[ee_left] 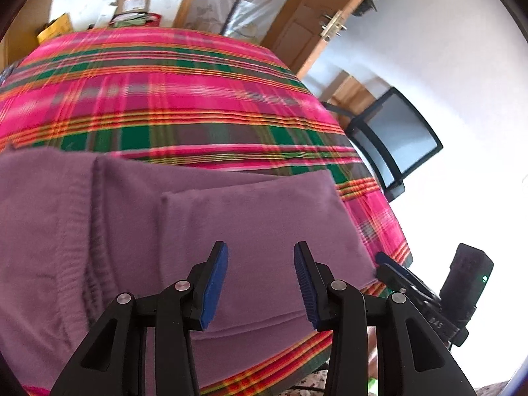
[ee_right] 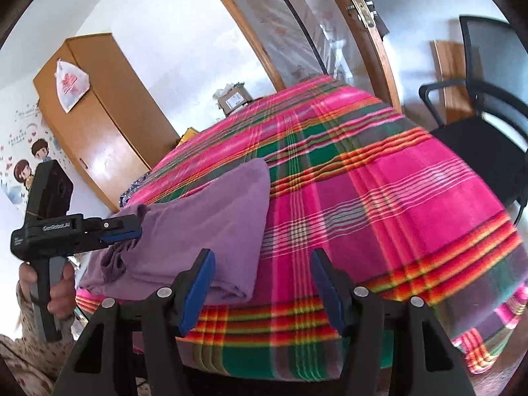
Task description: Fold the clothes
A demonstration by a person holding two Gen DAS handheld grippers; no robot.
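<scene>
A purple garment [ee_left: 204,217] lies folded in layers on the plaid tablecloth [ee_left: 184,92], near the table's front edge. My left gripper [ee_left: 260,247] hovers open just above the garment's top layer, with nothing pinched between its blue pads. In the right wrist view the left gripper [ee_right: 137,231] is side-on, at a bunched fold of the purple garment [ee_right: 211,217]. My right gripper [ee_right: 262,255] stands open over the garment's right edge and the tablecloth [ee_right: 379,178], holding nothing. In the left wrist view the right gripper [ee_left: 387,265] sits at the garment's near right corner.
A black chair [ee_right: 478,138] stands beside the table on the right. A wooden cabinet [ee_right: 99,115] is at the far left, a cardboard box [ee_right: 234,97] behind the table, and a door [ee_left: 316,23] at the back. A hand [ee_right: 59,293] grips the left gripper's handle.
</scene>
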